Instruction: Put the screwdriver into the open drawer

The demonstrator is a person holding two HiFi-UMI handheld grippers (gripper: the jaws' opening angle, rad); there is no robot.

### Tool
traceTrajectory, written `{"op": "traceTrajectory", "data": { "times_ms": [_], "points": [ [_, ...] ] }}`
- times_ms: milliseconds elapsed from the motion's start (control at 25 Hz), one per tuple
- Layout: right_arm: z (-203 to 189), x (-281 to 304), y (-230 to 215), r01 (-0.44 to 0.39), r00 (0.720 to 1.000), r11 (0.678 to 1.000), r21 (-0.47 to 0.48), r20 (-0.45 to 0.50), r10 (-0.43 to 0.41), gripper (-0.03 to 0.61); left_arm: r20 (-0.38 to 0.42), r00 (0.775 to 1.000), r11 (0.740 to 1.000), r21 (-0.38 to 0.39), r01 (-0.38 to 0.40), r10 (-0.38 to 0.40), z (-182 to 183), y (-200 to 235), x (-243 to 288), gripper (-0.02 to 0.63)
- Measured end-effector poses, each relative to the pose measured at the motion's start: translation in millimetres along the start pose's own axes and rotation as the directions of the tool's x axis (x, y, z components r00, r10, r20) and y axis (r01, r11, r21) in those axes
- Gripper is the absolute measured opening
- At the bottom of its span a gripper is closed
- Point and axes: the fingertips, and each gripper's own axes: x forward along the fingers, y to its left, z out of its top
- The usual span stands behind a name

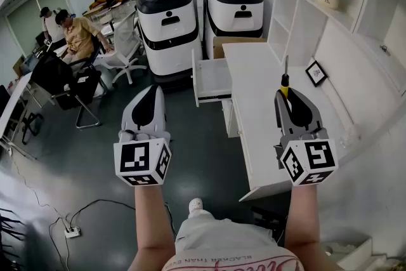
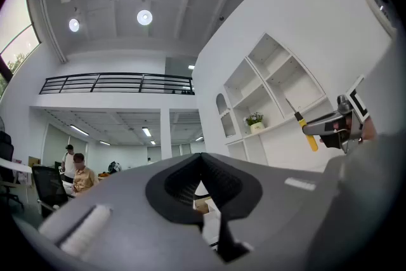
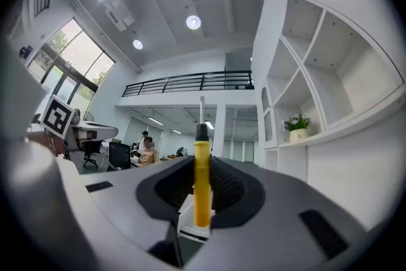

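Screwdriver (image 3: 202,181) upright in right hand-held gripper (image 1: 290,98), head view shows open drawer (image 1: 212,78)

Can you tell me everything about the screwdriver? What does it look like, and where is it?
The screwdriver has a yellow, plastic-looking handle, a black collar above it and a thin metal shaft. It stands upright with its tip up, and the jaws of the right gripper pinch its handle. It is held in the air above the white desk and touches nothing but those jaws. It is not yet in the open drawer.
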Motion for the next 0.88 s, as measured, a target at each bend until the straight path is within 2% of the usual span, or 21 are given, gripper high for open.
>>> {"op": "traceTrajectory", "data": {
  "times_ms": [400,520,720,880],
  "points": [
    [-12.3,28.5,4.3,0.03,0.999,1.0,-0.003,-0.029,-0.03,0.08,-0.005,1.0,0.999,-0.026,0.025,-0.025,-19.0,20.9,27.1,0.011],
    [-17.1,44.0,9.8,0.043,0.998,0.999,0.0,-0.037,-0.043,0.08,-0.009,0.999,0.999,-0.035,0.033,-0.034,-28.8,34.4,38.0,0.011],
    [-21.2,77.9,20.2,0.072,0.997,0.995,0.069,-0.027,-0.07,0.08,-0.009,0.999,0.998,-0.044,0.052,-0.052,-42.1,62.6,60.6,0.011],
    [-25.6,107.8,41.1,0.07,0.997,0.996,0.056,-0.036,-0.068,0.08,-0.009,0.998,0.997,-0.046,0.063,-0.063,-53.6,92.4,76.6,0.011]
  ]
}}
